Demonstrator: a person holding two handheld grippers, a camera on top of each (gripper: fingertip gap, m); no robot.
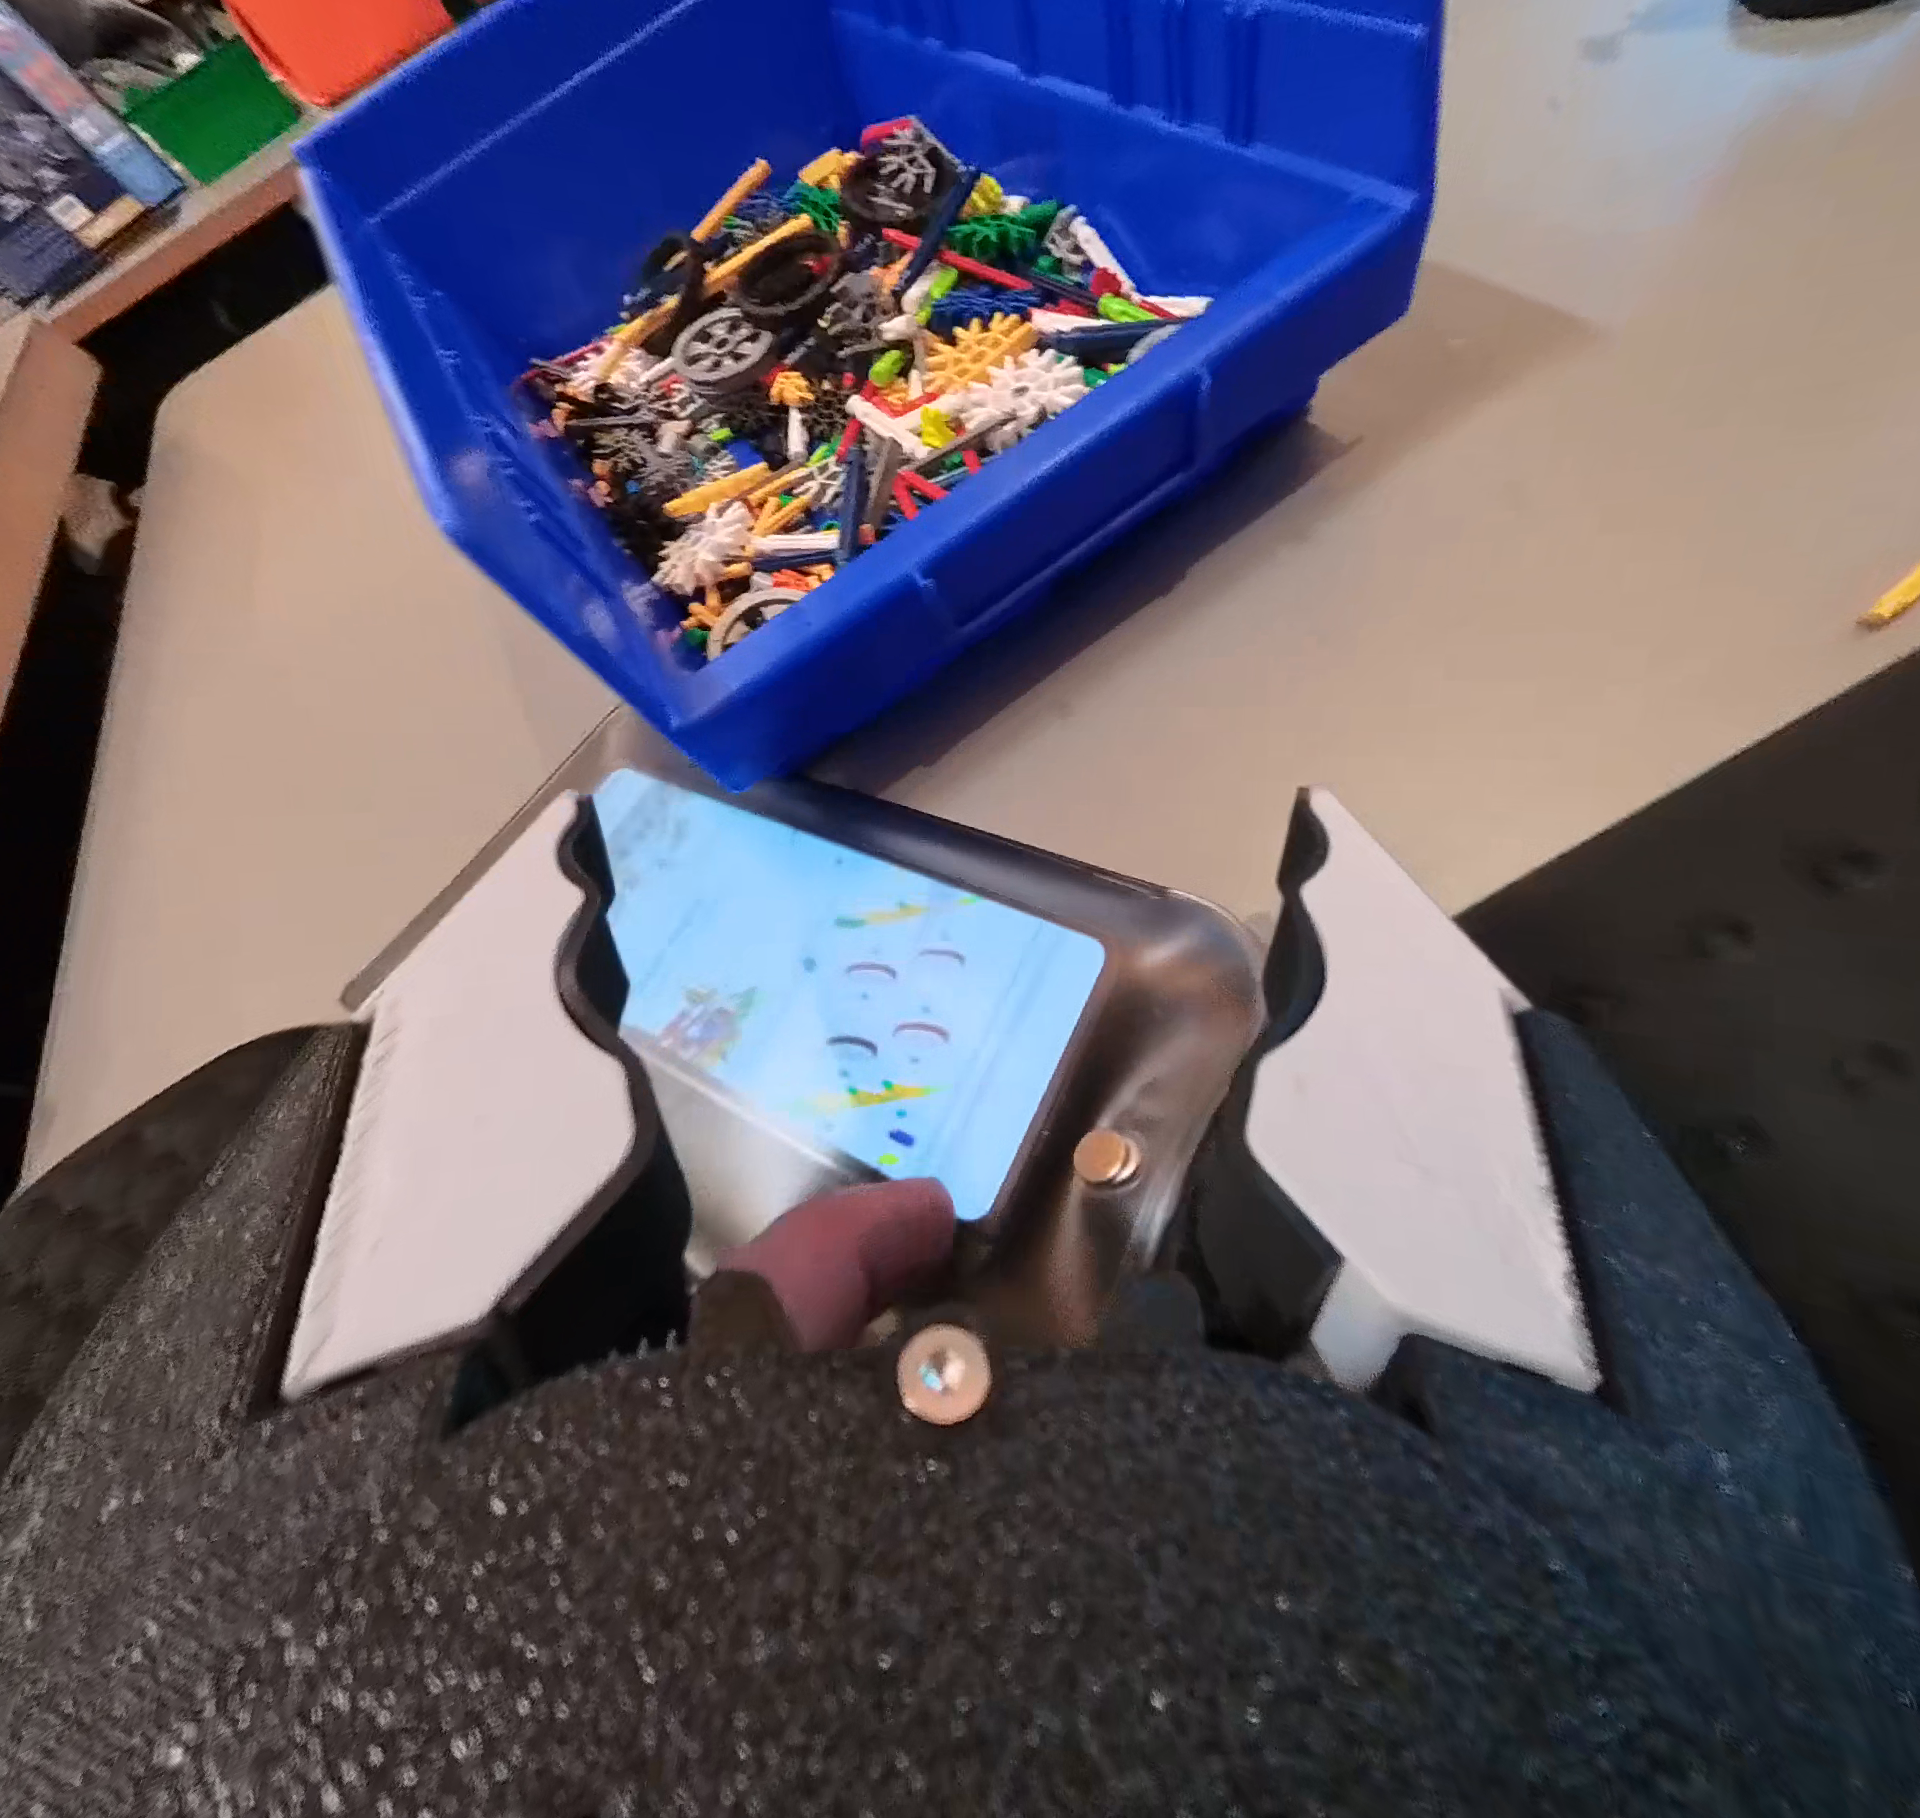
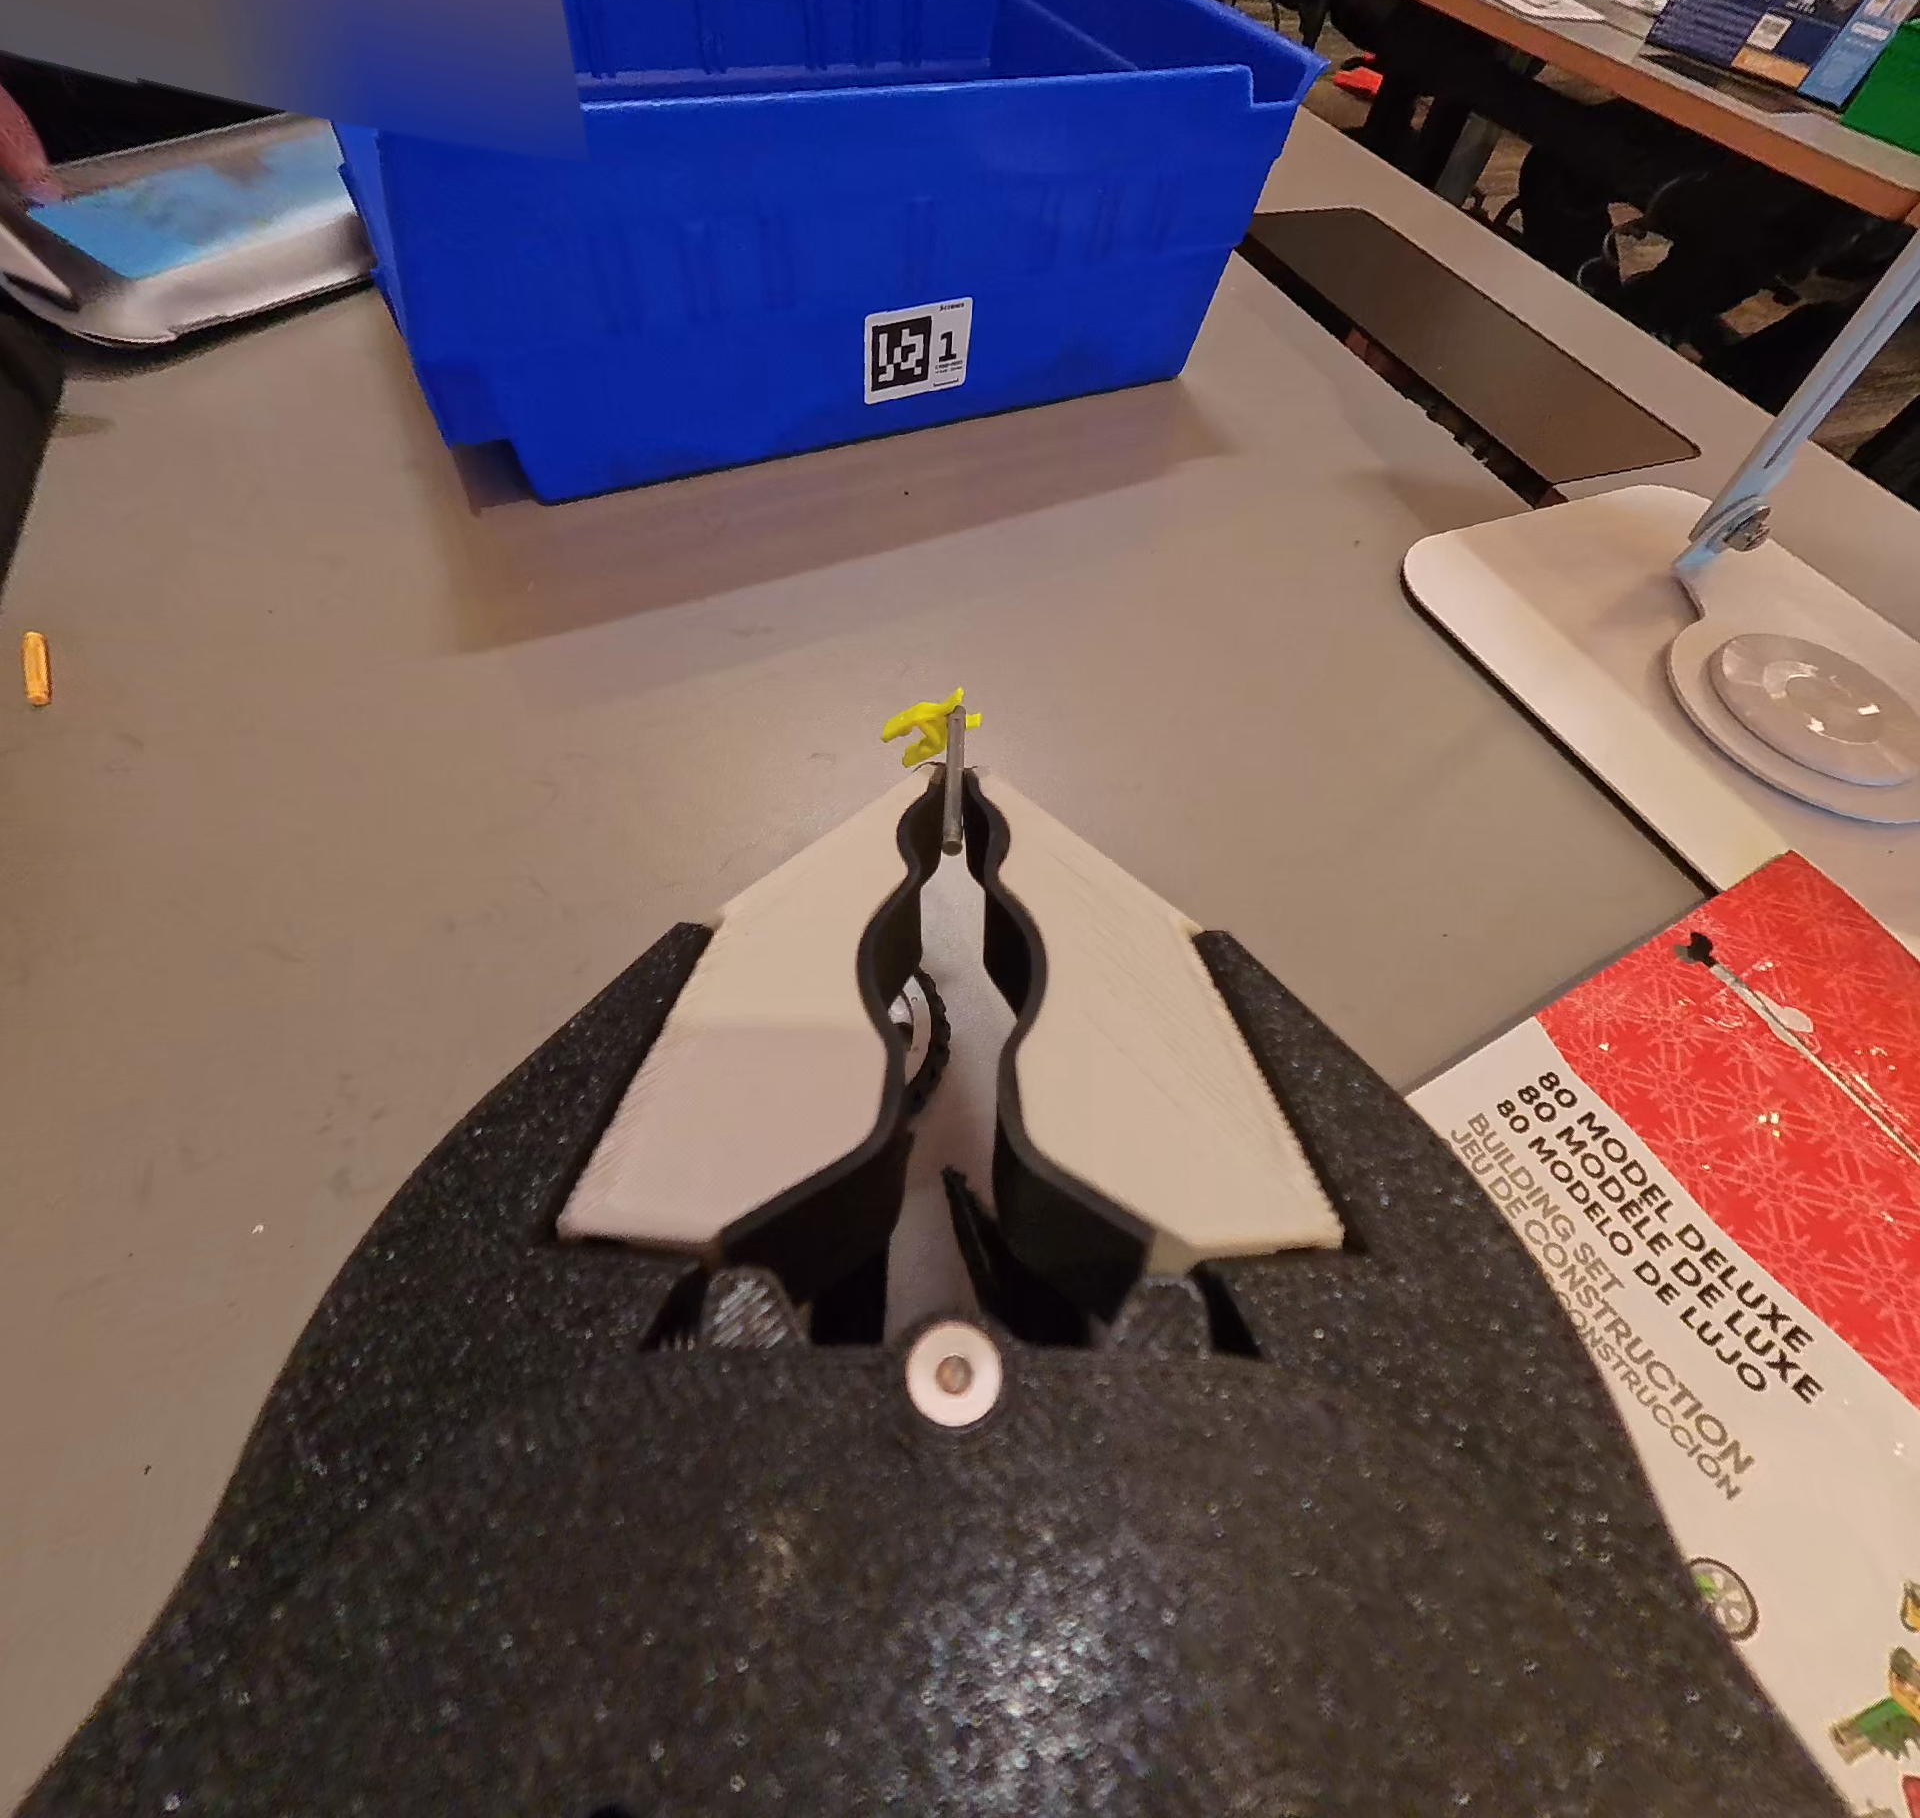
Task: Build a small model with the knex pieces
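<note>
Beyond the splayed, empty left gripper (image 1: 940,838), a blue plastic bin (image 1: 1091,563) of mixed construction-toy pieces (image 1: 852,355) sits mid-bench; lit tablet (image 1: 852,979) between fingers. Right gripper (image 2: 951,781) clenched on thin grey rod (image 2: 953,776) tipped by a yellow connector (image 2: 914,726); red-white cardboard box (image 2: 1714,1197) at right bench edge.

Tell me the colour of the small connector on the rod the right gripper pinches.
Bright yellow connector, on a thin grey rod, clearest in the right wrist view.

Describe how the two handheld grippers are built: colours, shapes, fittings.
Both match. The left gripper and the right gripper each have a black, speckled, grainy body, two pale wedge-shaped ribbed fingers lined with wavy black pads, and a round metal fastener at the centre. No cables or sleeves show.
</note>
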